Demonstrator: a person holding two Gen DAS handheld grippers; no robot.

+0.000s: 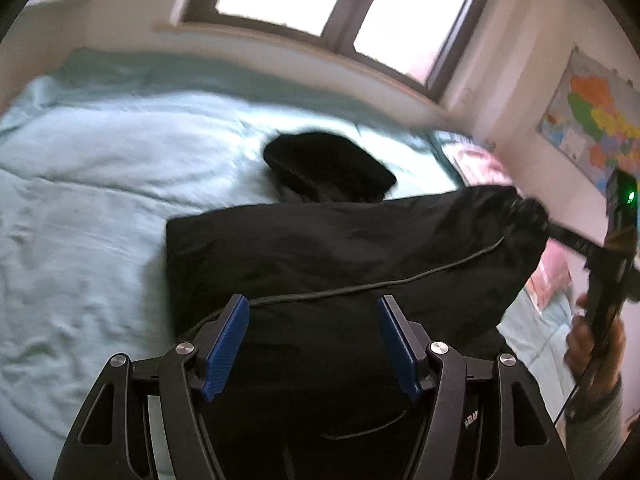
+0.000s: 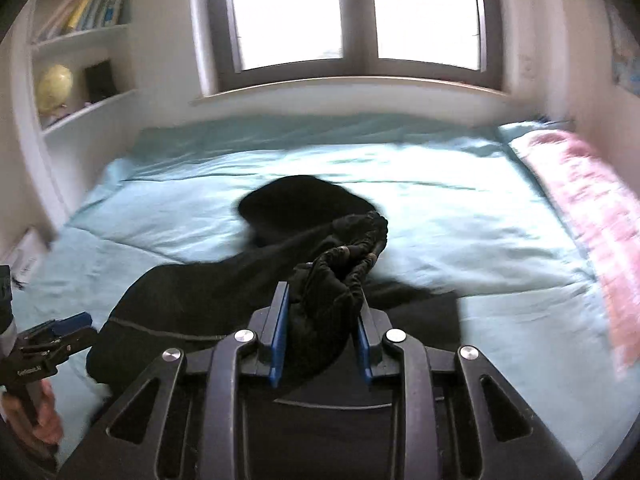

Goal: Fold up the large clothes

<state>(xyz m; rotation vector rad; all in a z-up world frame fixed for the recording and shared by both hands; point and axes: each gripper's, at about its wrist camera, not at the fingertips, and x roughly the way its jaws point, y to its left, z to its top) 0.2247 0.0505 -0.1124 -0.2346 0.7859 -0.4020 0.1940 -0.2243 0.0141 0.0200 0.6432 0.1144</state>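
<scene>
A large black jacket (image 1: 340,240) lies on the light blue bed (image 1: 100,200), its hood (image 1: 328,164) spread toward the window. My left gripper (image 1: 314,312) is open and empty, its blue pads hovering over the jacket's near part. My right gripper (image 2: 322,304) is shut on the bunched black cuff of a sleeve (image 2: 340,276) and holds it lifted above the bed. In the left wrist view the right gripper (image 1: 536,216) pulls that sleeve up to the right. In the right wrist view the left gripper (image 2: 60,332) shows at the lower left beside the jacket (image 2: 192,304).
A window (image 2: 360,16) stands behind the bed (image 2: 460,208). A pink pillow (image 2: 592,216) lies along the bed's right side. White shelves (image 2: 80,48) with books and a globe stand at left. A coloured map (image 1: 592,120) hangs on the right wall.
</scene>
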